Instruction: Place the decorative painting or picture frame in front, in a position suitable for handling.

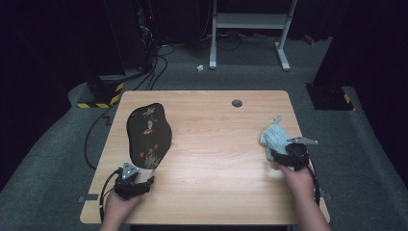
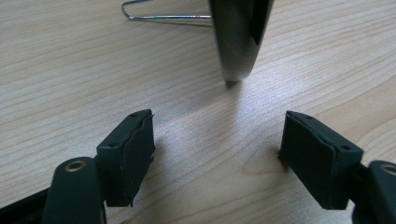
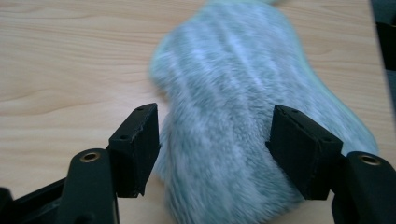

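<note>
A pale blue-grey striped fuzzy cloth [image 1: 275, 136], crumpled into a soft heap, is seen at the right edge of the light wooden table [image 1: 216, 159]. It lies between the parted jaws of the right gripper [image 3: 215, 154], whose pads are not pressed on it. At the near left, the left gripper [image 2: 217, 158] is held wide and empty before one upright black lacquered tray with red flowers [image 1: 148, 135]. One cloth and two grippers are counted.
</note>
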`<state>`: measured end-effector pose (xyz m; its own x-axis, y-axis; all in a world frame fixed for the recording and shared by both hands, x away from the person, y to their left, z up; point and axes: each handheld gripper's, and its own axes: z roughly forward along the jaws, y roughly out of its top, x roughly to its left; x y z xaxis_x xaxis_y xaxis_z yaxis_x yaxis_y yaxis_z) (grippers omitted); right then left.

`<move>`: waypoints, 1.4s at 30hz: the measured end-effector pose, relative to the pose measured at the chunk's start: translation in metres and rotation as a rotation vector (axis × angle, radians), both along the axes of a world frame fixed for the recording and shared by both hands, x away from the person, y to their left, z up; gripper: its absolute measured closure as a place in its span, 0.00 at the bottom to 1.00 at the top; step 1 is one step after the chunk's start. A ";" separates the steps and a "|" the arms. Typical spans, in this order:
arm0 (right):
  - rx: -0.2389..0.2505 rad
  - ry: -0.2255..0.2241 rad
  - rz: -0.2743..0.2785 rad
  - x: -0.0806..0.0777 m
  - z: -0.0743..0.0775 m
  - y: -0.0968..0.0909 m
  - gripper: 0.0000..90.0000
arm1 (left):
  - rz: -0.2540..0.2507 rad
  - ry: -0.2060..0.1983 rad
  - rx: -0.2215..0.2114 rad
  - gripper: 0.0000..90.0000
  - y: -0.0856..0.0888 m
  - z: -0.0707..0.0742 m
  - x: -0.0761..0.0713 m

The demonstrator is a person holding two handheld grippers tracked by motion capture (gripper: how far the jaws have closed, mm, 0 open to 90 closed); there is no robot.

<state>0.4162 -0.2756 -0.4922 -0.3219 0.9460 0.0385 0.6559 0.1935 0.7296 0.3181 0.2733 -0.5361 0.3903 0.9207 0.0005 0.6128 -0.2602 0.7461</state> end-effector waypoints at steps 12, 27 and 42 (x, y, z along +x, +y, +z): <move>-0.038 -0.129 -0.053 -0.019 0.018 -0.008 0.63 | 0.007 0.000 0.000 0.29 -0.001 0.000 0.001; -0.011 -0.035 -0.033 -0.017 -0.013 -0.010 0.57 | 0.011 0.000 0.001 0.29 -0.001 0.000 0.000; -0.010 -0.125 0.064 -0.042 0.010 0.021 0.49 | 0.012 0.000 0.001 0.29 -0.001 0.000 0.000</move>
